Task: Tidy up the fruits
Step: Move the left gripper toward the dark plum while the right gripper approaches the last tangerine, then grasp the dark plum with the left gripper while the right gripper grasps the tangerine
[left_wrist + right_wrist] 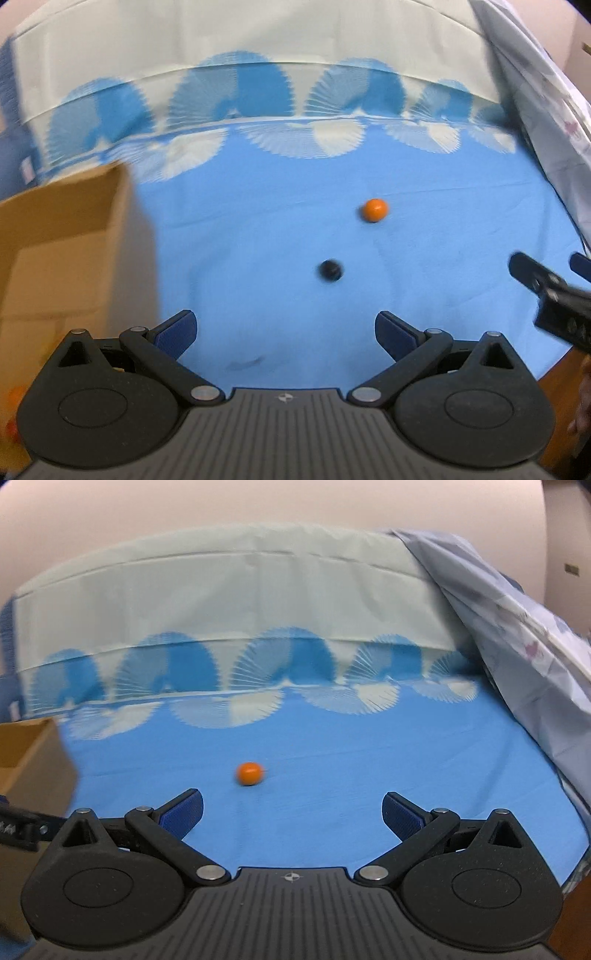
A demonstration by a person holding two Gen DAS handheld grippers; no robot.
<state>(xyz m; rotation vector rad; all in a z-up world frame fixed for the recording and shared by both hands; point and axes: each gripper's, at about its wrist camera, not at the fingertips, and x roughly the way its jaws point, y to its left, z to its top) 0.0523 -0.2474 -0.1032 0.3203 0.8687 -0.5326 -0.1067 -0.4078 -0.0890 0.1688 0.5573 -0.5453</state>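
Hovering over the blue tablecloth (258,229), the left gripper (284,328) and right gripper (291,812) are both gaping empty, seemingly lining up on the orange fruit (250,773) and dark fruit (330,270) mid-cloth, the cardboard box (66,236) waiting at its left edge

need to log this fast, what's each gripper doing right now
Left gripper: open, holding nothing.
Right gripper: open, holding nothing.
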